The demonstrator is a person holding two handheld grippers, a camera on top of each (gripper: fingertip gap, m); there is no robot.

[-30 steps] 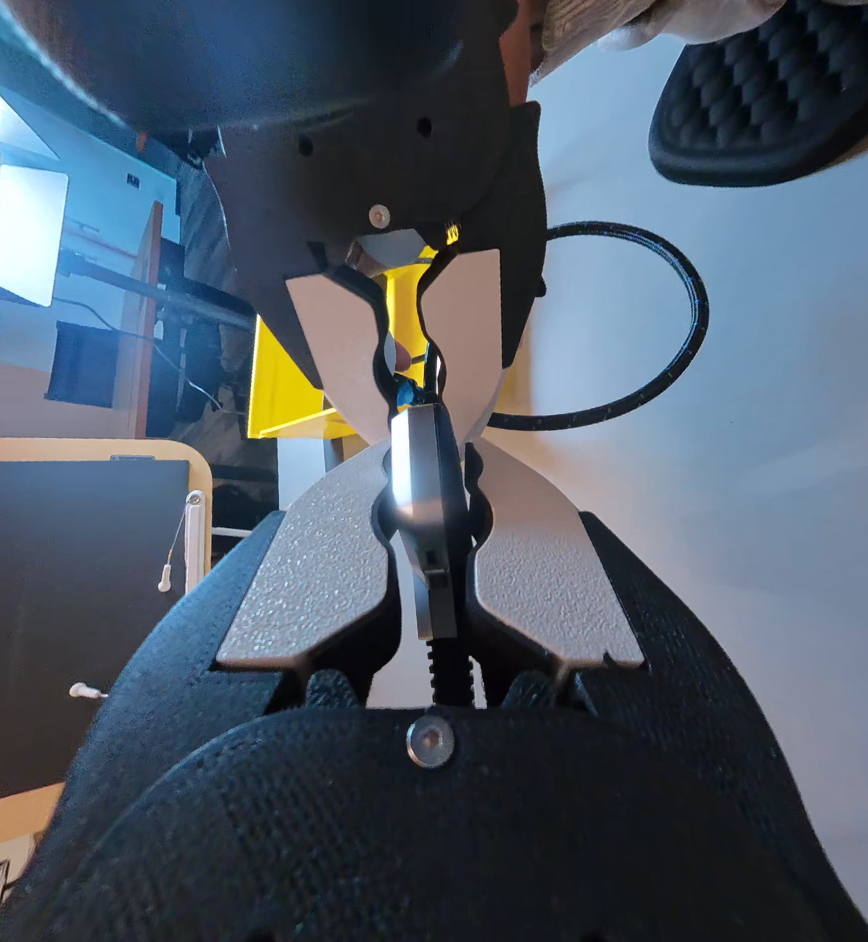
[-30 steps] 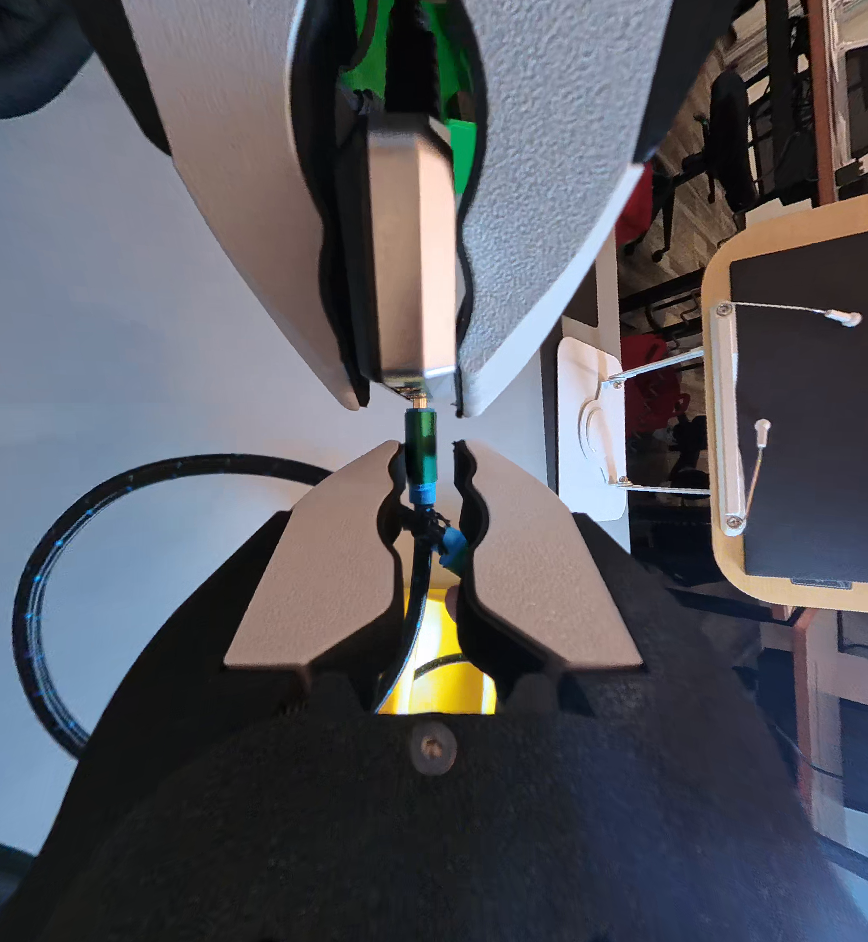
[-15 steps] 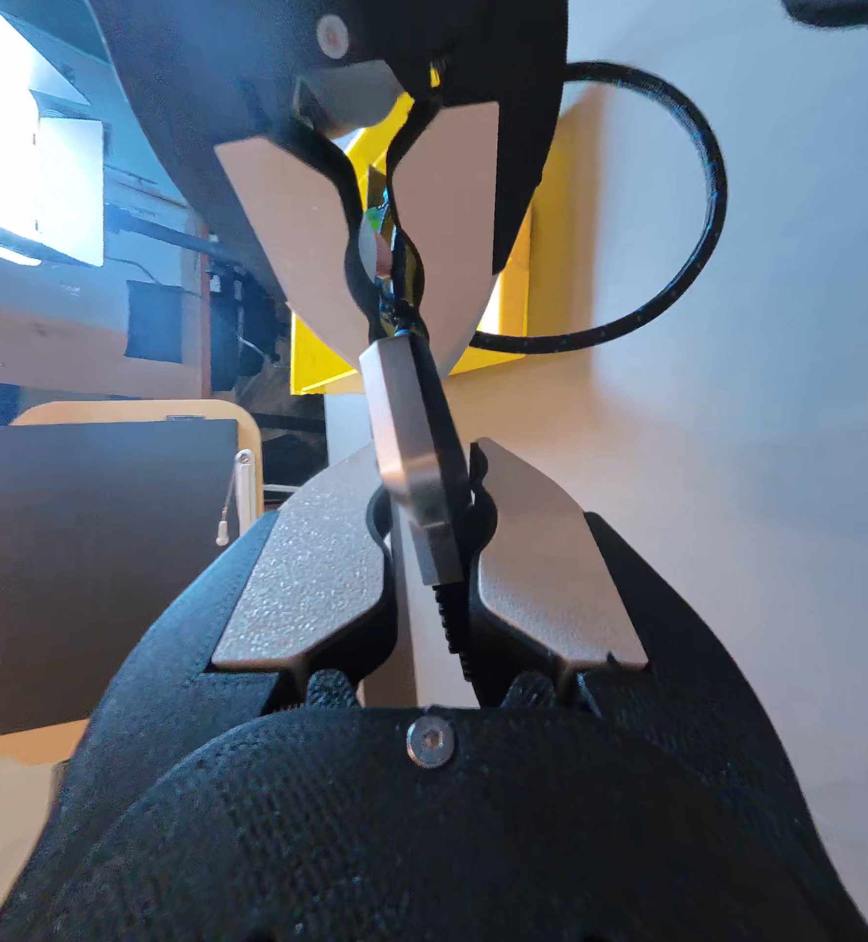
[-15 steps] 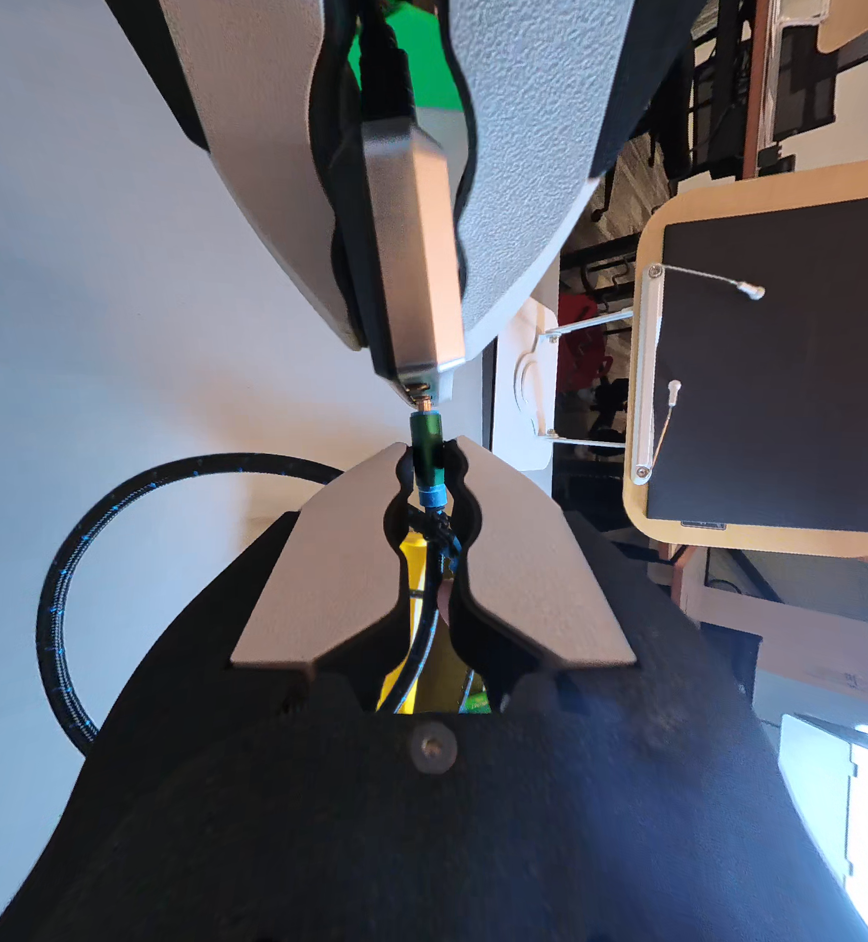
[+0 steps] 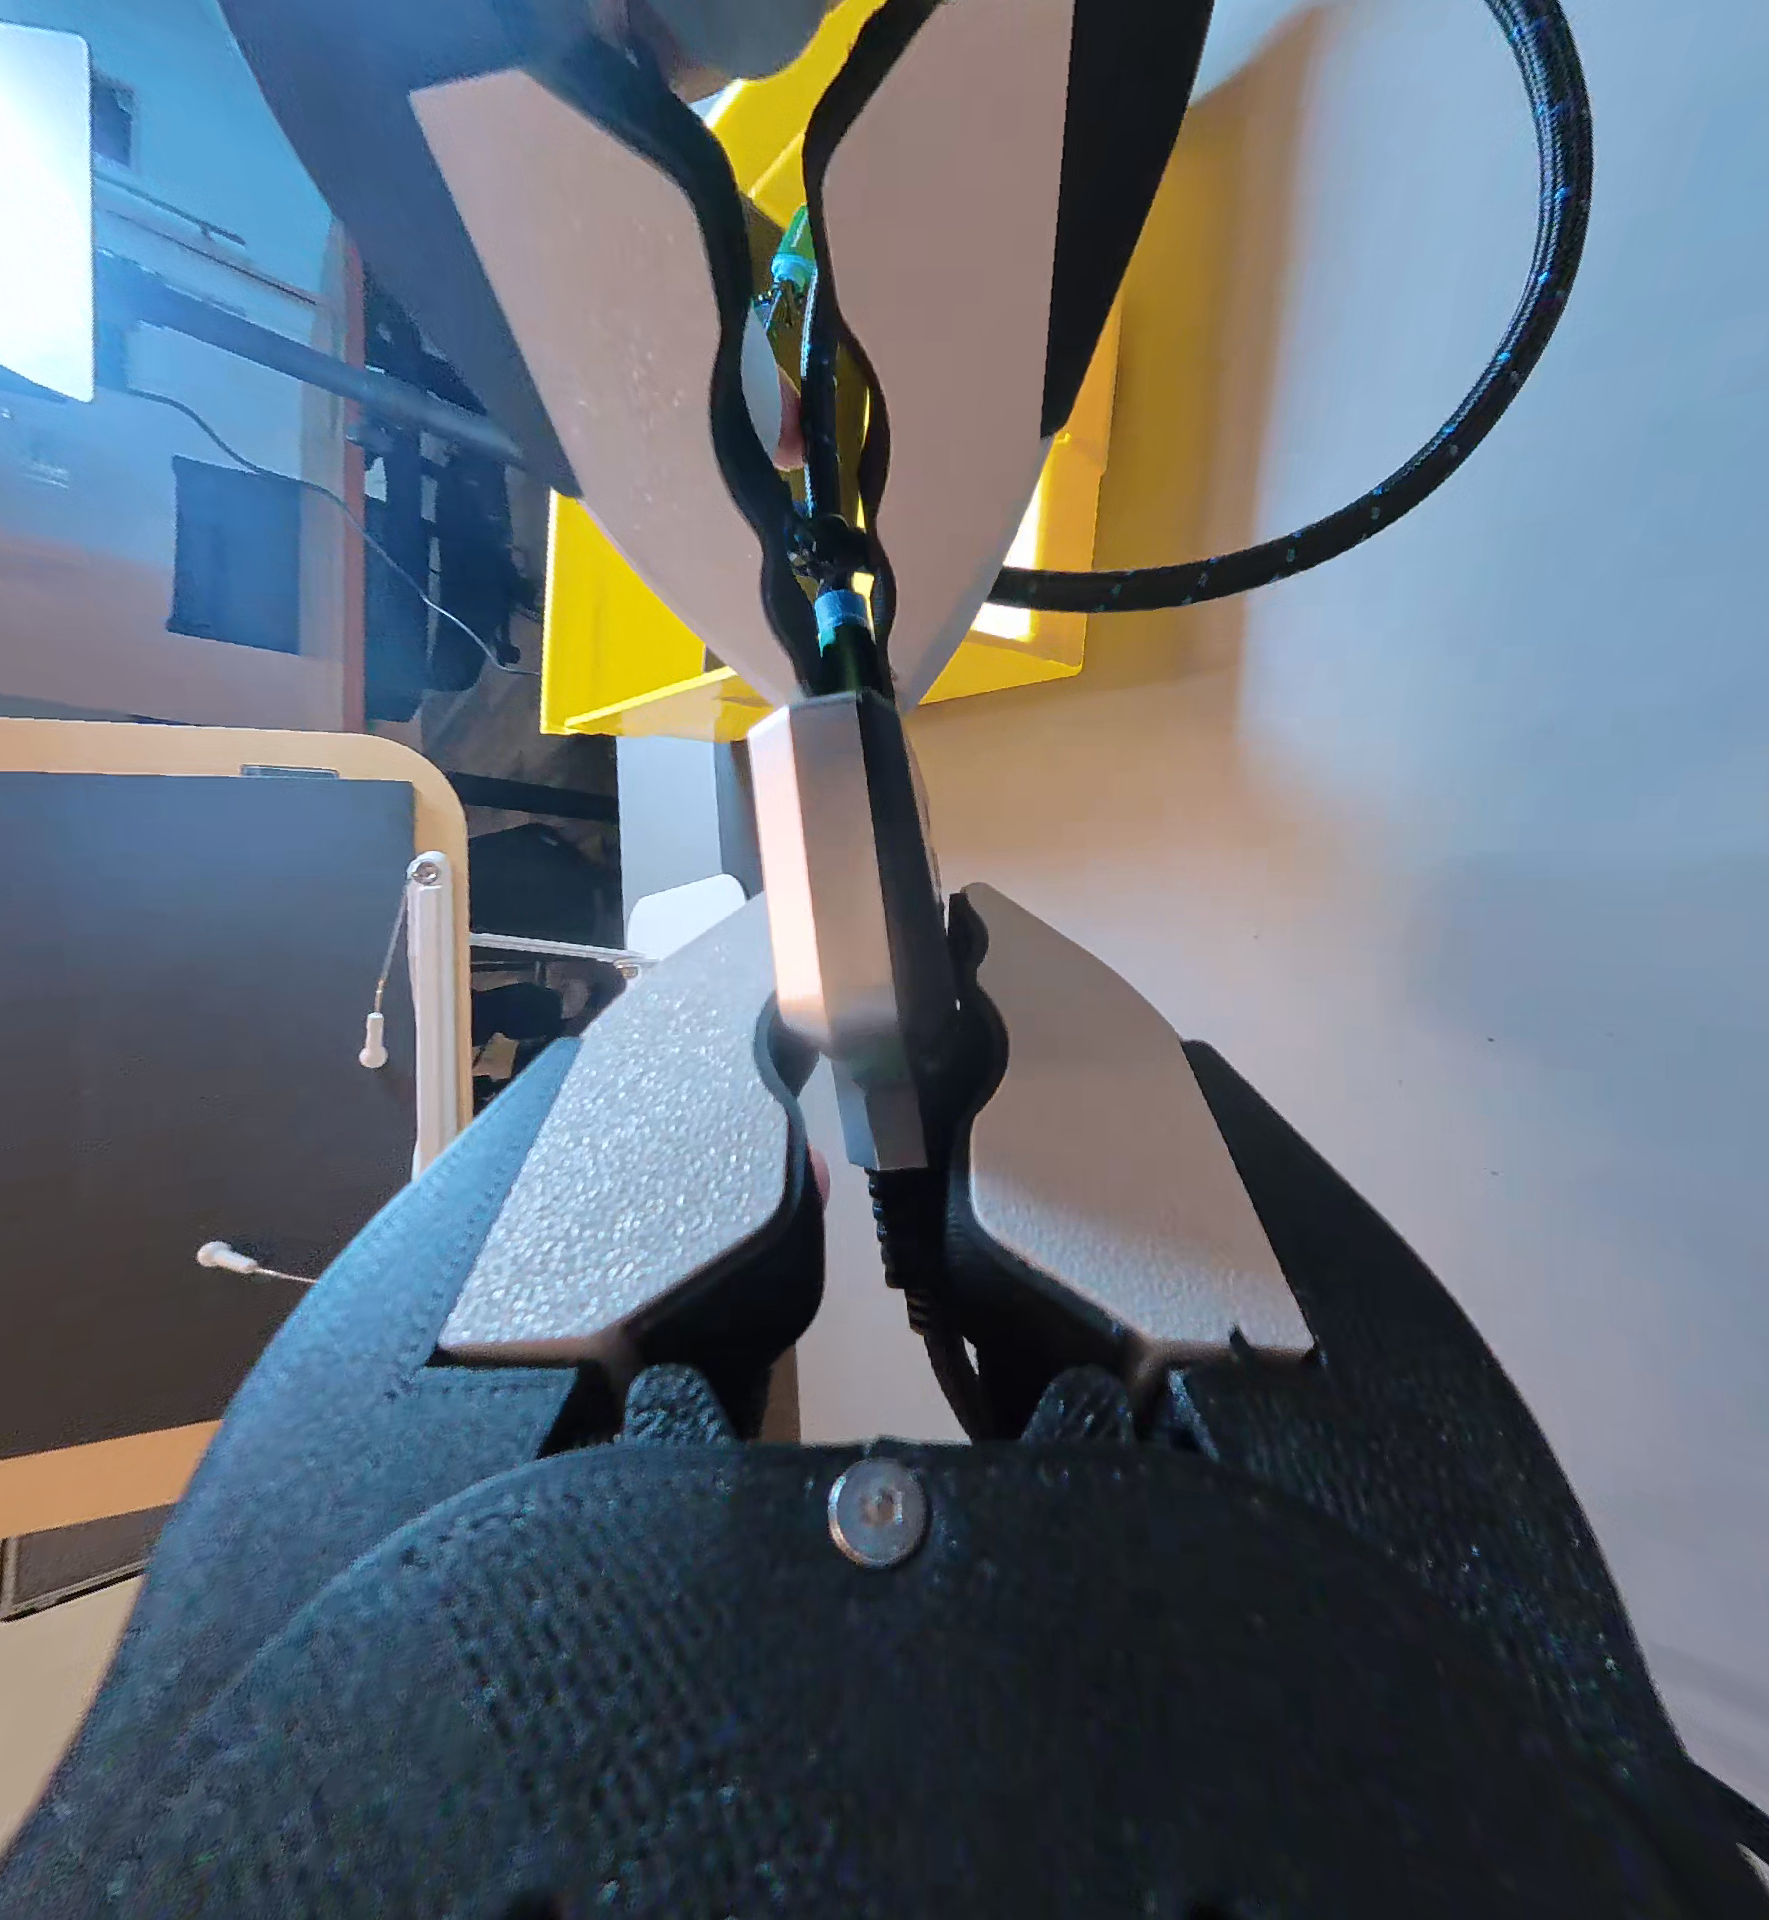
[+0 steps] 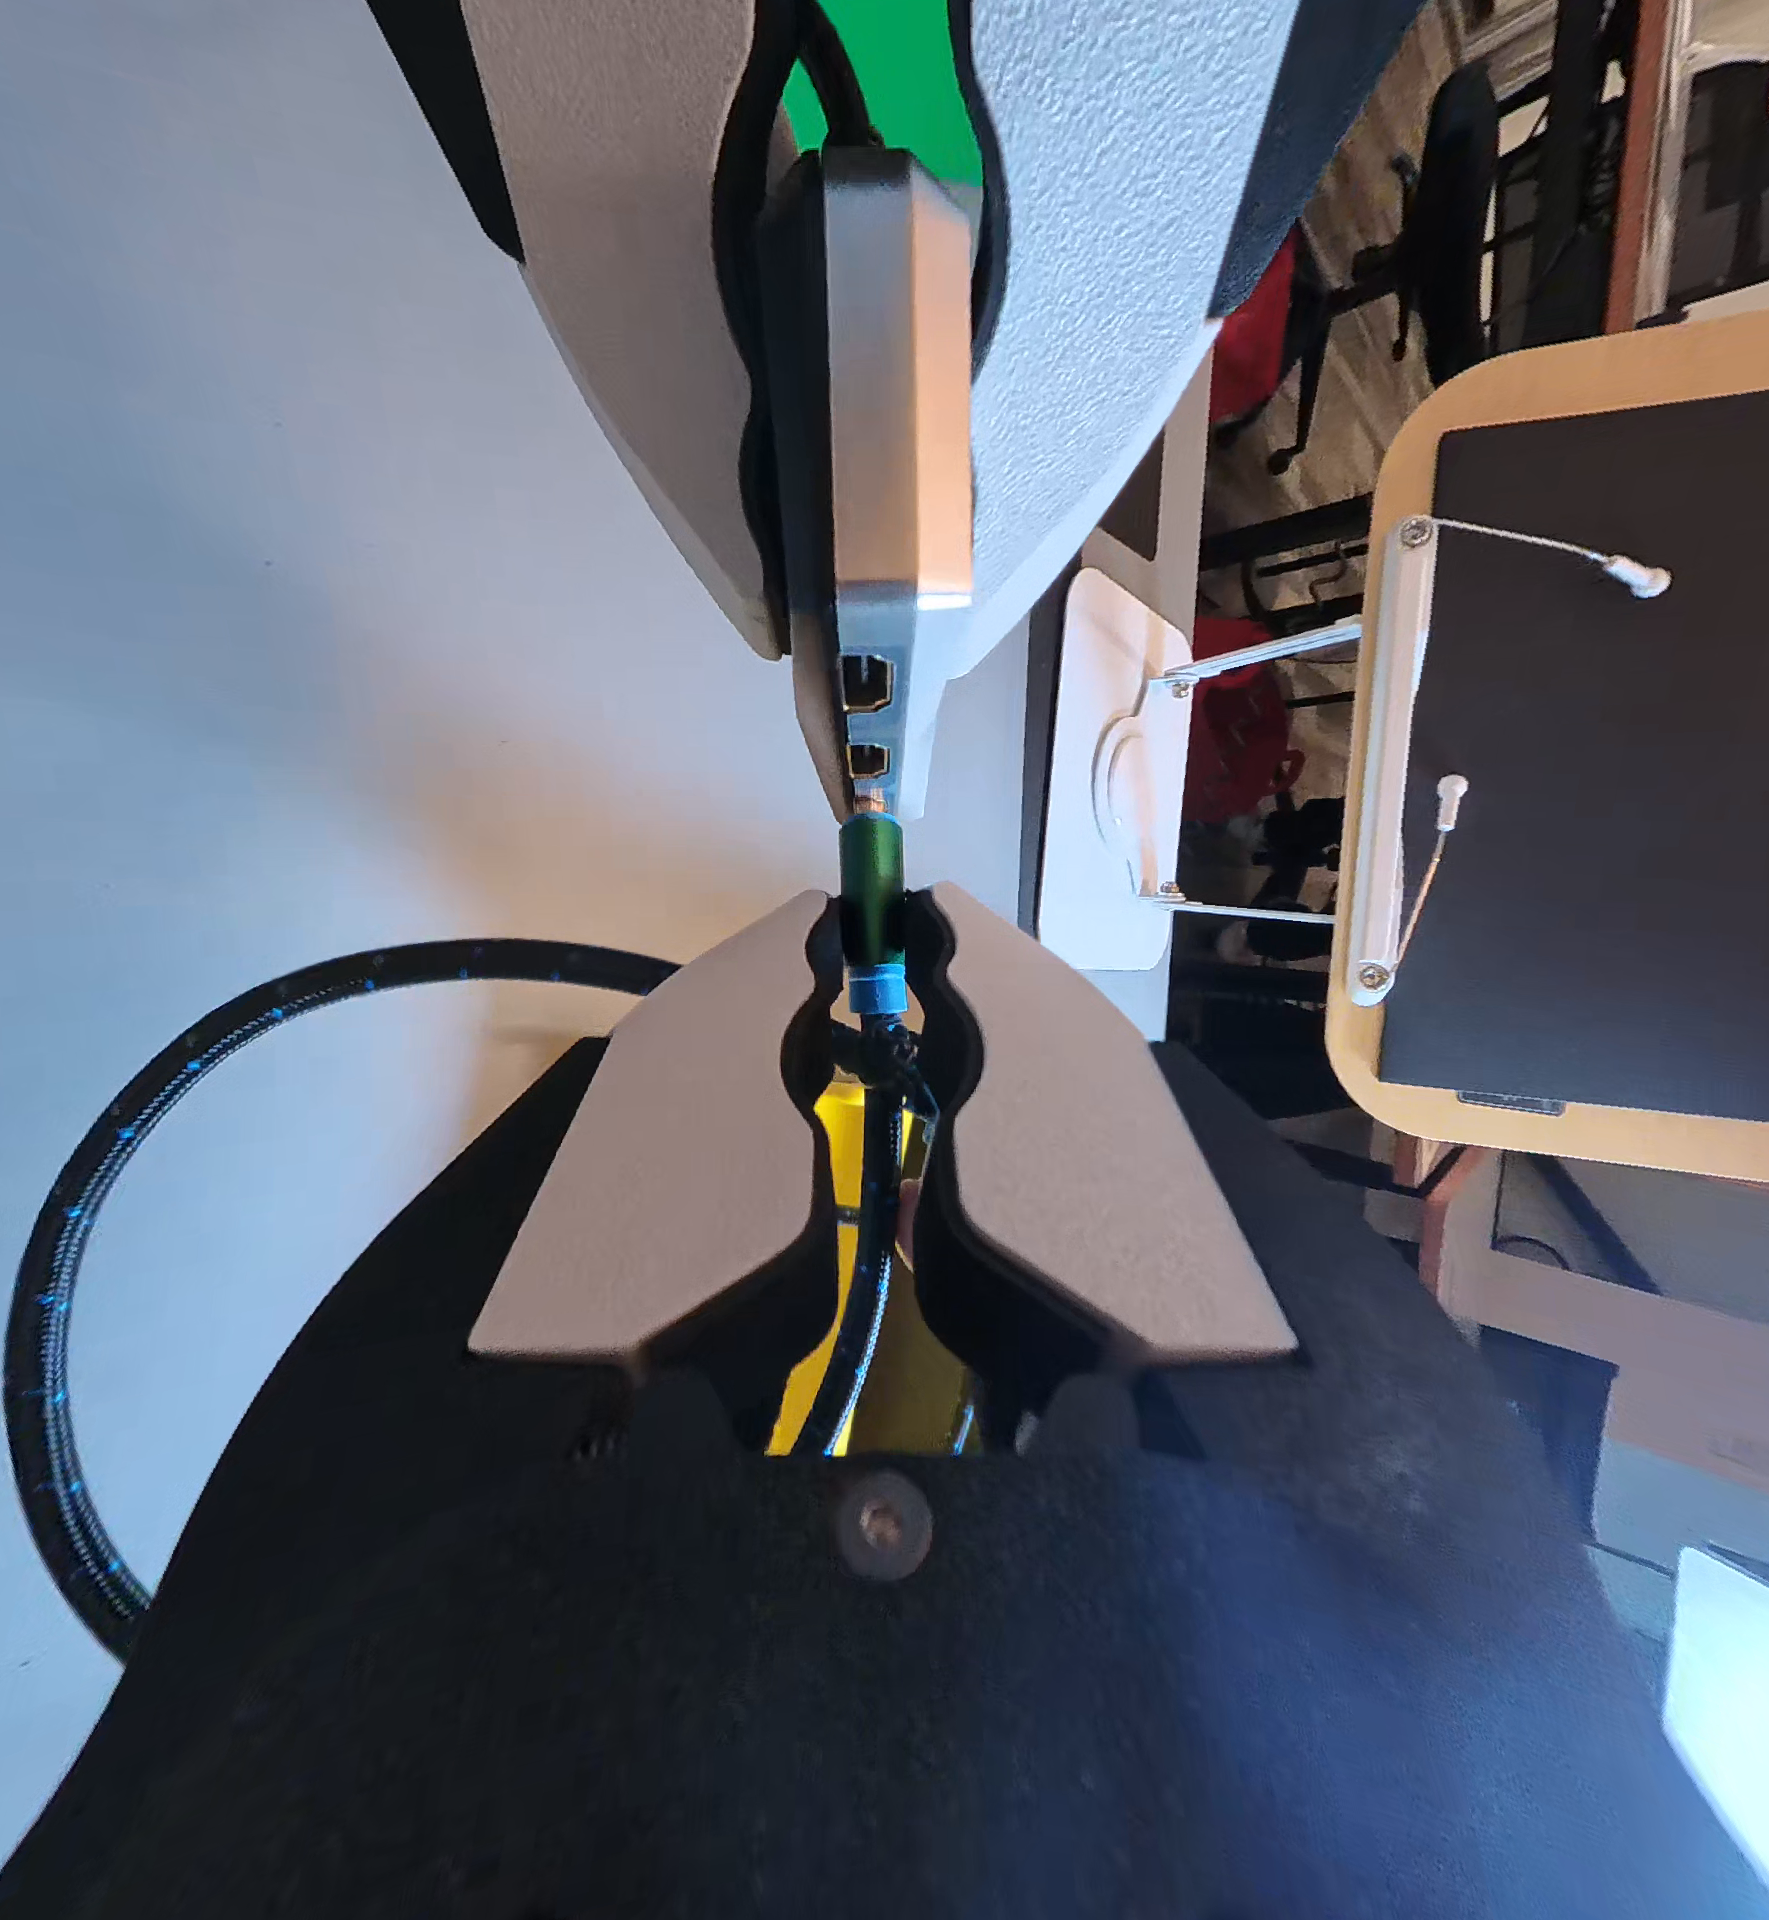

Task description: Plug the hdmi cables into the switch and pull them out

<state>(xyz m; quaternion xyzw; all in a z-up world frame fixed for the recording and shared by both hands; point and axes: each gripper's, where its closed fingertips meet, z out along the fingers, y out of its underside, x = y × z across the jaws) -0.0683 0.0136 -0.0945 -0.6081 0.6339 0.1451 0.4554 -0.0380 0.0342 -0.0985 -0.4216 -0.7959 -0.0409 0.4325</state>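
My left gripper (image 5: 859,914) is shut on the silver switch (image 5: 823,883), holding it off the white table. My right gripper (image 6: 875,899) is shut on the green and blue plug (image 6: 869,883) of a black braided cable (image 6: 132,1122). The two grippers face each other tip to tip. In the right wrist view the switch (image 6: 895,416) shows two empty ports (image 6: 864,681), and the plug's tip meets the switch at its near end. The cable also loops to the right in the left wrist view (image 5: 1482,364). How deep the plug sits is hidden.
A yellow bin (image 5: 631,623) stands behind the right gripper at the table edge. A black board with a wooden rim (image 6: 1638,727) and white pegs on wires lies beside the table. The white tabletop (image 5: 1482,935) runs under both grippers. The gap from one gripper's tips to the other's is roughly 4 centimetres.
Both grippers have swung together, still tip to tip. The switch has tilted, so its port face now shows in the right wrist view. The plug stays at the switch's end.
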